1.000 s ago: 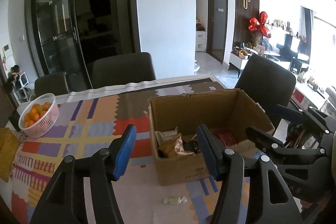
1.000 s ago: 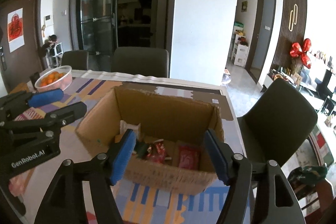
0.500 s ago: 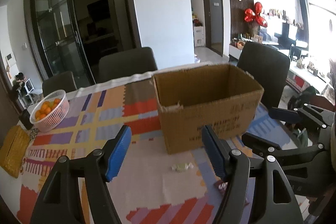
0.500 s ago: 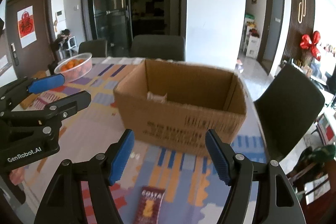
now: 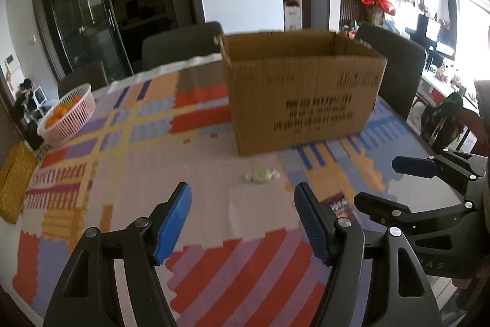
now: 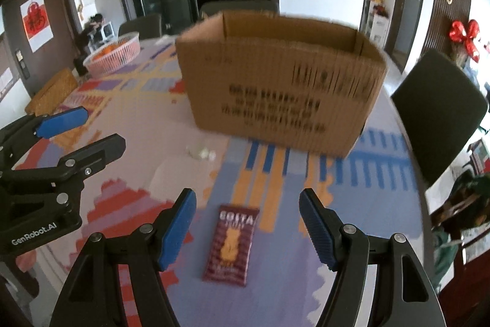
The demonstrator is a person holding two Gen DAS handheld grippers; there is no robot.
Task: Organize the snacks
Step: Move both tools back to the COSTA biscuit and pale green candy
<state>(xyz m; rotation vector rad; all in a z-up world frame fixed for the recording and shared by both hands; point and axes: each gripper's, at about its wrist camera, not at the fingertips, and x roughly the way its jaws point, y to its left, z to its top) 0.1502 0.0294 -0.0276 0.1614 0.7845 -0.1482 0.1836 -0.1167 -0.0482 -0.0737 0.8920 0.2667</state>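
Note:
An open cardboard box stands on the patterned table; it also shows in the right wrist view. A dark red Costa snack packet lies flat between the fingers of my open right gripper, below them. A small wrapped candy lies in front of the box, ahead of my open, empty left gripper; the candy also shows in the right wrist view. The packet's edge shows beside the left gripper's right finger. The box's contents are hidden from here.
A pink basket of oranges sits at the table's far left, with a yellow woven mat near it. Dark chairs stand around the table. The table edge runs close on the right.
Both grippers have pulled back and dropped from above the box toward the table in front of it. The packet and candy have come into view. Both stay open.

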